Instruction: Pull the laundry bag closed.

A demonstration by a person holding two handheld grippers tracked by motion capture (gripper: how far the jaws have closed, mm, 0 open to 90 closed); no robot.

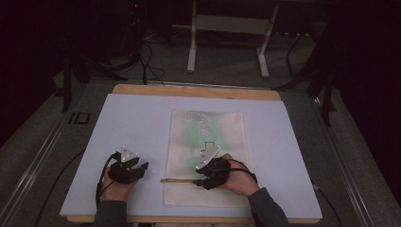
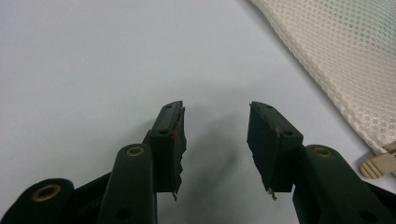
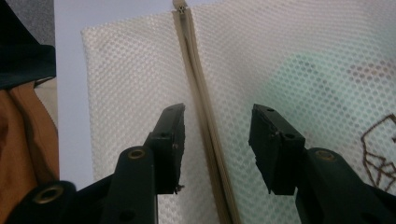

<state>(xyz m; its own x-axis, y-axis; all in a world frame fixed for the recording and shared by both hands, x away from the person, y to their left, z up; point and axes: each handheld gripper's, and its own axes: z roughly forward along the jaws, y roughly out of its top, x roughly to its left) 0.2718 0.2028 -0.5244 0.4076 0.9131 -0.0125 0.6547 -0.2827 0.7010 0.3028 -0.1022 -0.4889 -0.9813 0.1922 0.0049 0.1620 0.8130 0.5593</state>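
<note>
Two handheld grippers work over a pale blue board, where a cream mesh laundry bag lies flat with a green garment showing through it. The right gripper hovers with jaws spread astride the bag's beige zipper, pinching nothing. The left gripper, jaws likewise spread and empty, waits beside the bag's edge near the zipper end. A clean pull likely needs the left to pin that end first.

- Mesh bag: cream netted cloth, matt.
- Zipper: beige woven tape.
- Table sheet: smooth, matt, pale.
- Table edge: wood.
</note>
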